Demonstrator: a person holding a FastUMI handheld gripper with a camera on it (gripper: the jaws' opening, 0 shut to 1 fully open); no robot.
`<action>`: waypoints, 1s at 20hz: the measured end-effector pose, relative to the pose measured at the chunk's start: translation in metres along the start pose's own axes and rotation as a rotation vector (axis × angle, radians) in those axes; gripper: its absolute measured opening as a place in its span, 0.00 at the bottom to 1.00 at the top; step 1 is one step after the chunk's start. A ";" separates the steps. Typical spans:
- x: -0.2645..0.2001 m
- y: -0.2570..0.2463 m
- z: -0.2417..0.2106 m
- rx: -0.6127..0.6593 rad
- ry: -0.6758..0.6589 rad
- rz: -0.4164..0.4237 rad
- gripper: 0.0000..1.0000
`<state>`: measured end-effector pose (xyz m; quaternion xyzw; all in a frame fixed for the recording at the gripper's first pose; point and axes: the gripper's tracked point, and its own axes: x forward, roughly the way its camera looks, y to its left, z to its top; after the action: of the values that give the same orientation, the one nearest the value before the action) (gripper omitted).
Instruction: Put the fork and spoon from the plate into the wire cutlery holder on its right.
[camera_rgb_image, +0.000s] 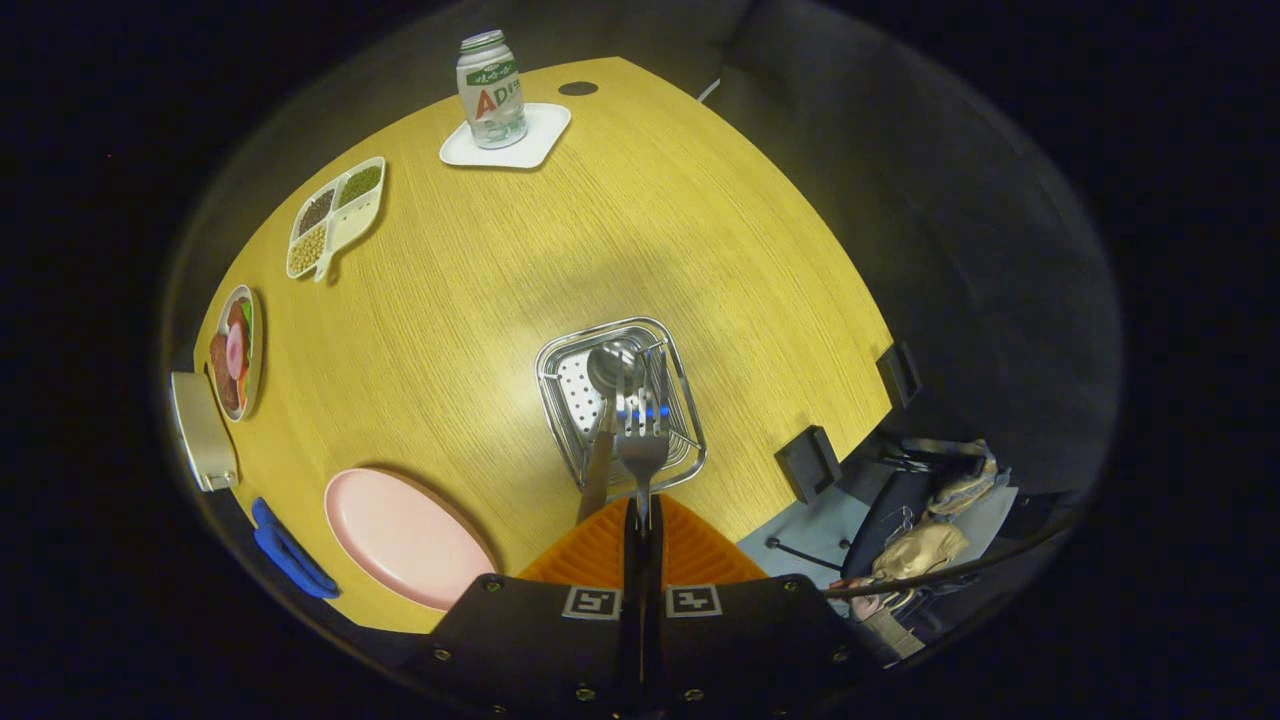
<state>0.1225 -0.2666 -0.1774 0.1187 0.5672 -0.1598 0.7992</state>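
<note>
Clear plastic bottle (491, 90) on far white square coaster (506, 138): big red "AD" on label; smaller print unreadable.

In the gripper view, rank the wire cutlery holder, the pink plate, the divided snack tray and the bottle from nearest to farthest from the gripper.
The gripper is shut on the fork.
1. Wire cutlery holder, just ahead of the fingers, under the fork.
2. Pink plate, on the holder's left.
3. Divided snack tray, far off to the left.
4. Bottle, on a white coaster at the table's far end.
</note>
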 end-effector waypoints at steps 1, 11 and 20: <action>0.002 -0.001 -0.001 -0.009 0.023 0.005 0.02; 0.013 0.002 0.006 -0.053 0.207 0.088 0.05; 0.006 0.000 0.019 -0.016 0.163 0.094 0.21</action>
<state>0.1409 -0.2743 -0.1765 0.1514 0.6252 -0.1075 0.7580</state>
